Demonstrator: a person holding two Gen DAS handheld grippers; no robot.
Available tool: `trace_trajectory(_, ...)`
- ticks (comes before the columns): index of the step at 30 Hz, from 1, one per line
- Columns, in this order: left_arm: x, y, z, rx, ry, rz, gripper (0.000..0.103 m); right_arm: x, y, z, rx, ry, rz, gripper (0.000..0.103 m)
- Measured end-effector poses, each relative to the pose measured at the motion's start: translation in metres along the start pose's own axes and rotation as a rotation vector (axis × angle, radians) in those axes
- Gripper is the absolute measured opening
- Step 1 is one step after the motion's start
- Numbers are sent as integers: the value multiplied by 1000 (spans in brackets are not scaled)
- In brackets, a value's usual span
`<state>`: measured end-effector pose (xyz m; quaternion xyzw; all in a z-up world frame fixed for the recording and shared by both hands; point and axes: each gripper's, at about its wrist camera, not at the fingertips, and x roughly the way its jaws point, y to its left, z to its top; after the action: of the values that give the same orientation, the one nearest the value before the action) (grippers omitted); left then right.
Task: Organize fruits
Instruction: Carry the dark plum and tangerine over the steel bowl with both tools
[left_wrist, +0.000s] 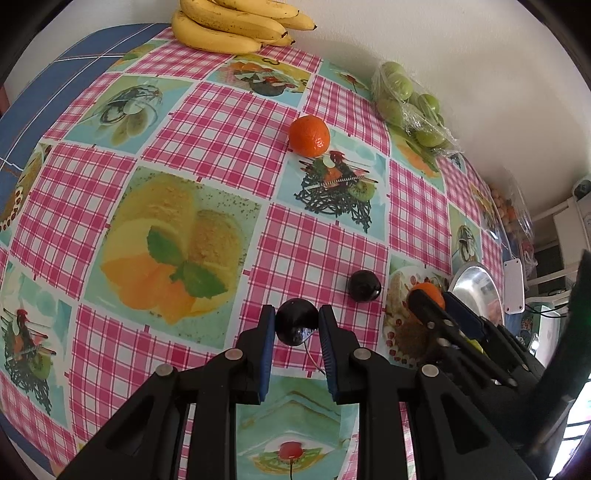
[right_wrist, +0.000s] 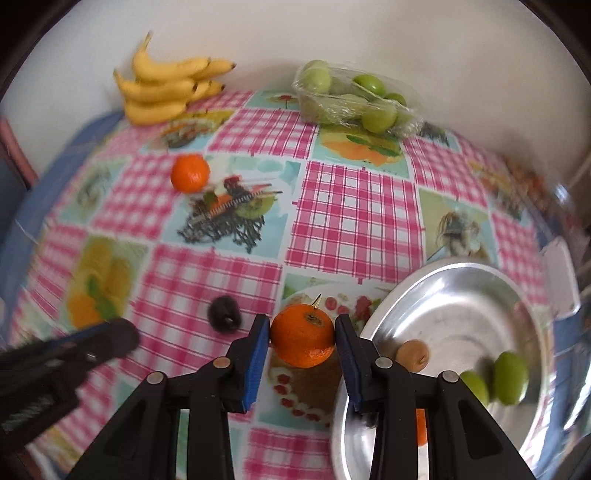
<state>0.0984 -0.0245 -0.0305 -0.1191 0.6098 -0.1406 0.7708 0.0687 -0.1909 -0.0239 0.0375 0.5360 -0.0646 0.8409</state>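
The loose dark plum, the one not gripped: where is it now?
In the left wrist view the loose plum lies on the tablecloth, right of the gripped plum and left of the gripped orange.

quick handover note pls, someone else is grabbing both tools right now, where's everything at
Left tool: shut on a dark plum, low over the tablecloth.
Right tool: shut on an orange, just left of the steel bowl.
Done: bowl holds two green fruits, one brown fruit and something orange, mostly hidden behind the tool.
Left: drop both held fruits in the bowl, presumably; then the second dark plum and the loose orange. Bananas and the wrapped green fruit pack sit untouched by the wall.
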Motion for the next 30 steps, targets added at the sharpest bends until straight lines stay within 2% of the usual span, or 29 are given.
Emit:
trace_trajectory(4,-2,-3,1,1,-6,-15,25,-16,-12,0,103,-12,98,39)
trace_trajectory(11,-3,-14,3,23,-15,-28,25,-46,-20,-1,155,-63,119,39)
trace_trajectory(20,-7,-35,4,74,-47,-31,25,-52,-52,-5,231,-68,107,39)
trace_trajectory(24,-8,-49,1,103,-53,-33,25,-57,-76,-9,268,-81,50,39)
trace_trajectory(30,-5,-79,-9,186,-58,-28,25,-58,-123,-21,366,-73,12,39)
